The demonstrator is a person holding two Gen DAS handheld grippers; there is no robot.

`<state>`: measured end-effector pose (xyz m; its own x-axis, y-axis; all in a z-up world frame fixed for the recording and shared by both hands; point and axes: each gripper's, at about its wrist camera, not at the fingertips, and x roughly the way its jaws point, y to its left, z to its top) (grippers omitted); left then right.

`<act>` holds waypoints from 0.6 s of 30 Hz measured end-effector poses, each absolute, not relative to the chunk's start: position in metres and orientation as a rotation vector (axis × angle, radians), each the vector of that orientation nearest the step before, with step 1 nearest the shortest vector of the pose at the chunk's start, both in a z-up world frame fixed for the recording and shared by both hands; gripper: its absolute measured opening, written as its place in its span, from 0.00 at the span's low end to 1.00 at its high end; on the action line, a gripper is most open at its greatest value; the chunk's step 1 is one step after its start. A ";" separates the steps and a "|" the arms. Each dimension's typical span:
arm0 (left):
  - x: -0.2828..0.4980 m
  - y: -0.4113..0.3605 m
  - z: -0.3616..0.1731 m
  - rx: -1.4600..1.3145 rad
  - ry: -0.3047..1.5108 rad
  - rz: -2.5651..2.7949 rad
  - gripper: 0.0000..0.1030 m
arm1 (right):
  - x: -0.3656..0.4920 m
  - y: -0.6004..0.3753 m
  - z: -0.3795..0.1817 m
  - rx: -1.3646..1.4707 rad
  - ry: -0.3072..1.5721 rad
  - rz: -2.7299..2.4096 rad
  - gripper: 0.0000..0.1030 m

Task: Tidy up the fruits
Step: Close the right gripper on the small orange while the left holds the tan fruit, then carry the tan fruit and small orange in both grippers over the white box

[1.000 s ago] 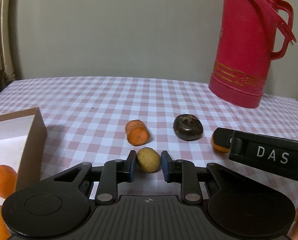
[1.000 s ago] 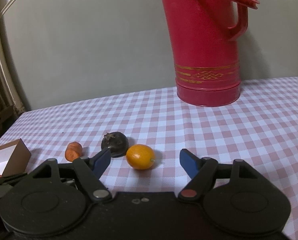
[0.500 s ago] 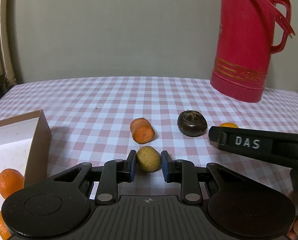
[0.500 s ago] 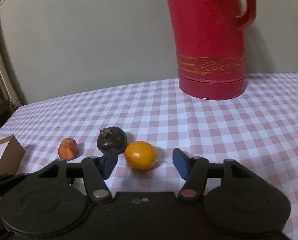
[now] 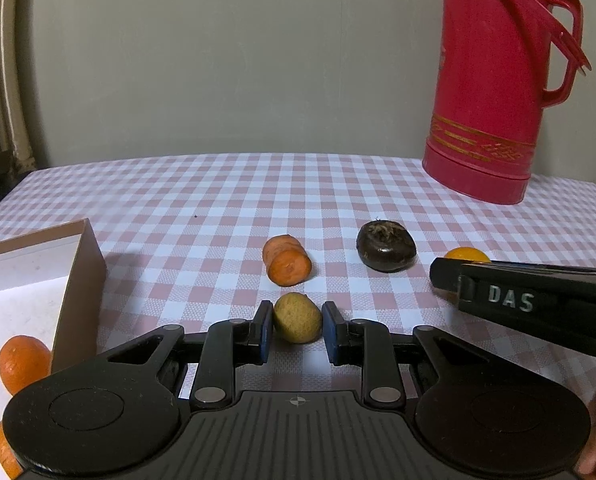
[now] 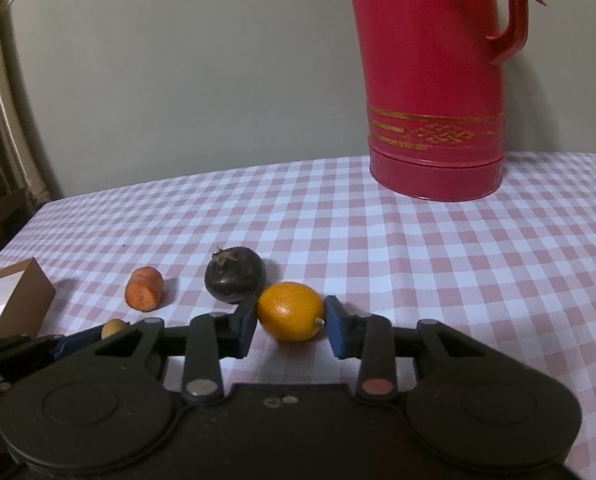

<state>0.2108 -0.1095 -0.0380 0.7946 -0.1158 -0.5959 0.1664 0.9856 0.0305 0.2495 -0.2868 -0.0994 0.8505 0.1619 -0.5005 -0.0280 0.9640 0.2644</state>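
Red flask (image 6: 434,80): upright at far side of checked tablecloth (image 5: 218,208), well apart from the fruit; no part in the task.

Cardboard box (image 5: 38,280): at left, white inside; mandarin (image 5: 24,362) visible beside its wall. Likely destination.

Dark round fruit (image 6: 235,279), carrot stub (image 5: 287,265): loose on cloth, untouched.

Kumquat (image 6: 291,311): on cloth, just beside dark fruit, between blue pads of right gripper (image 6: 291,326); jaws closing, pads at both ends.

Small yellow-brown fruit (image 5: 297,317): clamped in left gripper (image 5: 297,334), low over the cloth.

Step in hand: two-handed pick-up. Next move, by judgement: firm seating on kumquat, straight lift clear of dark fruit, carry toward box.
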 end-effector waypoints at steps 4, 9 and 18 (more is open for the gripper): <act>0.205 -0.112 -0.036 0.093 0.636 -0.176 0.26 | 0.240 -0.291 -0.095 0.263 0.544 0.129 0.27; 0.193 -0.112 -0.033 0.107 0.632 -0.195 0.26 | 0.225 -0.292 -0.091 0.250 0.539 0.155 0.27; 0.167 -0.110 -0.029 0.134 0.619 -0.223 0.26 | 0.202 -0.291 -0.093 0.237 0.559 0.174 0.27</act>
